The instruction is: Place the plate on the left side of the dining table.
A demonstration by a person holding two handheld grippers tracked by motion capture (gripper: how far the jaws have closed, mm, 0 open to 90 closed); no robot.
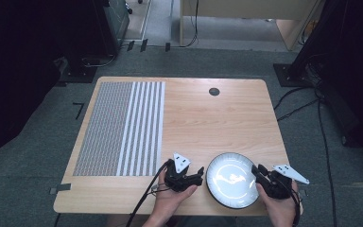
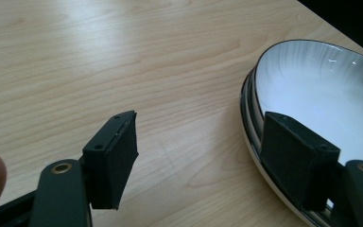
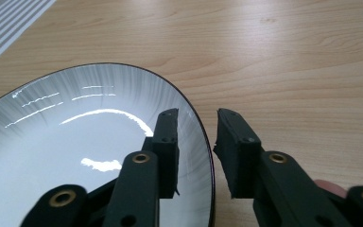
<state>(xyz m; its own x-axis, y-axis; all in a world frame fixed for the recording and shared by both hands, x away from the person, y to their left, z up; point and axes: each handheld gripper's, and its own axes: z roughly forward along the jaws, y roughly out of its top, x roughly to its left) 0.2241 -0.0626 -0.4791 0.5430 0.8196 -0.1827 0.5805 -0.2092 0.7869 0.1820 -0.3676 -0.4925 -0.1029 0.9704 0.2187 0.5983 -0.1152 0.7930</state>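
At the lower right of the high view, the plate is sitting between my grippers: my right gripper is straddling its rim, slightly apart, while my left gripper is gaping wide around its opposite edge.

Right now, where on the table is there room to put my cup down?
The bare wood between the striped mat and the table's right edge, beyond the plate, is free, apart from a small dark disc near the far edge. The near edge is crowded: the left gripper and right gripper flank the plate.
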